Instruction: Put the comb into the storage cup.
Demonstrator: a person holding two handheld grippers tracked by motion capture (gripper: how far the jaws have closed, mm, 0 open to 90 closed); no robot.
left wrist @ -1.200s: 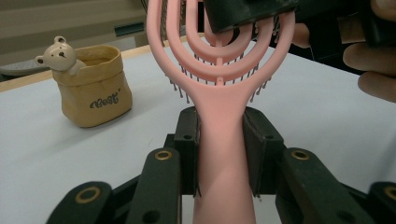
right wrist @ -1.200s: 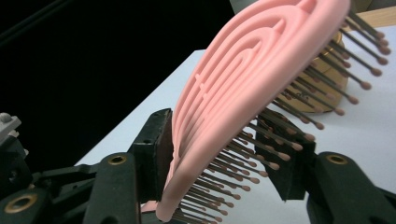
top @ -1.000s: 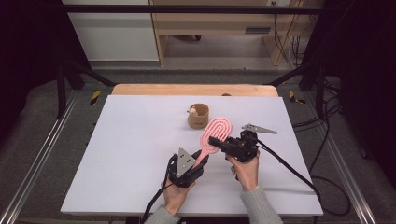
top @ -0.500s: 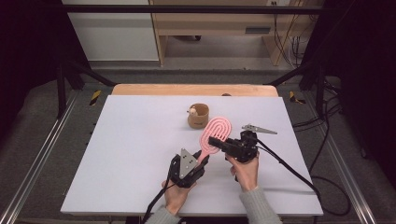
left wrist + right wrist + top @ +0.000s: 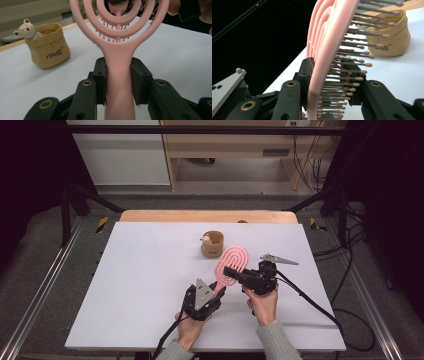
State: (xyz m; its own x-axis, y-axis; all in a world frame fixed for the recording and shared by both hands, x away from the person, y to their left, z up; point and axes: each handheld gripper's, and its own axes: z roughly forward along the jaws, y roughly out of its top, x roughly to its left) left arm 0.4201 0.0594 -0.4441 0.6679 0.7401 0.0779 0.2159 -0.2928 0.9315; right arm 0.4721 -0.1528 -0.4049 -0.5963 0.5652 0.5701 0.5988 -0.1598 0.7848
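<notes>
Brush (image 5: 231,264), held up over table (image 5: 140,285) just near side of cup (image 5: 212,244): light, stiff plastic w/ springy bristles, so left gripper (image 5: 118,75) clamps handle, right gripper (image 5: 329,72) just closed across head, bristles between jaws—handle's the surer hold.

tan pouch (image 5: 212,245) just beyond pink brush (image 5: 231,265), bare white table (image 5: 145,270) left, open right edge

Pink vented hairbrush (image 5: 231,265) held off the table, bristles sideways.
</notes>
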